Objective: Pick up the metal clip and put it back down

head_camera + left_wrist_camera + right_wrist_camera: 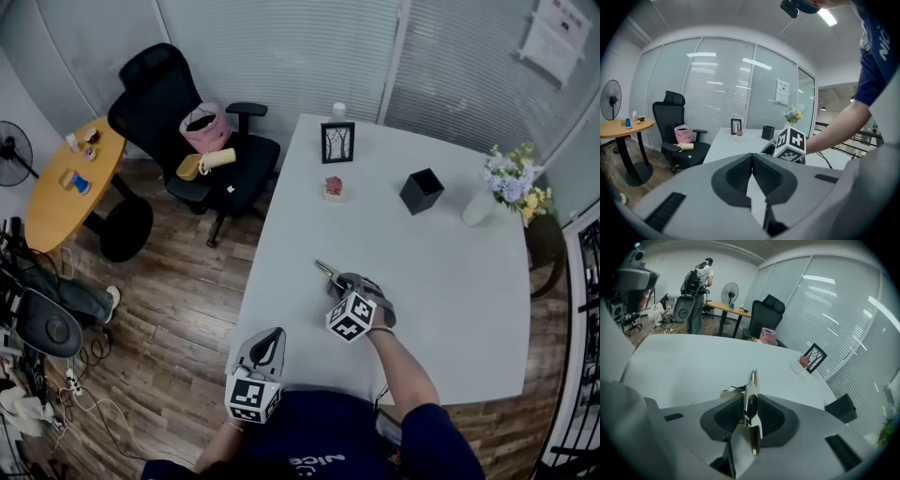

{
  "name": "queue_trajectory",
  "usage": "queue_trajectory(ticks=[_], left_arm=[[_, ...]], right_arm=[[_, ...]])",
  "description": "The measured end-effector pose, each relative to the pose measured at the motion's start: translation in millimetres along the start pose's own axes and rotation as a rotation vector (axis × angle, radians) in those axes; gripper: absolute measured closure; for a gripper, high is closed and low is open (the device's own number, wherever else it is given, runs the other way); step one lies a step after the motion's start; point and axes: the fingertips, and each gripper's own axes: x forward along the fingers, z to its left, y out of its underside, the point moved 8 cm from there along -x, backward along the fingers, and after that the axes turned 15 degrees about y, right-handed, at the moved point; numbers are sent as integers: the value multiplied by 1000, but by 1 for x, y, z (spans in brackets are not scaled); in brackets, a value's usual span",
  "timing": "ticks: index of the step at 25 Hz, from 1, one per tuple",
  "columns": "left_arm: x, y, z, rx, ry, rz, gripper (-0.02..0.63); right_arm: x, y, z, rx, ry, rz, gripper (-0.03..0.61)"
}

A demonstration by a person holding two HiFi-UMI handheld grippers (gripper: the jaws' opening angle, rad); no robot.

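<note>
Two grippers, left (752,158) closed — right (749,403) pinching metal clip (752,380)

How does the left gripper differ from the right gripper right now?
The left gripper has its jaws shut together on nothing, while the right gripper is clamped on the metal clip, which sticks out past its jaws. The right gripper is out over the white table, tilted down toward it; the left gripper sits nearer the person, at the table's near corner. Both share the same grey two-jaw build.
</note>
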Motion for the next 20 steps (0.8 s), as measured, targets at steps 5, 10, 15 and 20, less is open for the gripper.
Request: queue_trajectory(ticks=[5,10,15,20], left_arm=[[-2,1,0,-4,-8,6,612],[-7,4,2,-19,-13,-8,612],[-11,7,-1,-29,-22,-1,612],[-15,13,-5,-33,-34,14,612]], right_arm=[[8,8,2,-39,-4,17,469],[12,8,5,-57,1,13,465],[11,9,10,-83,13,7,457],[10,13,12,7,14,-11,426]])
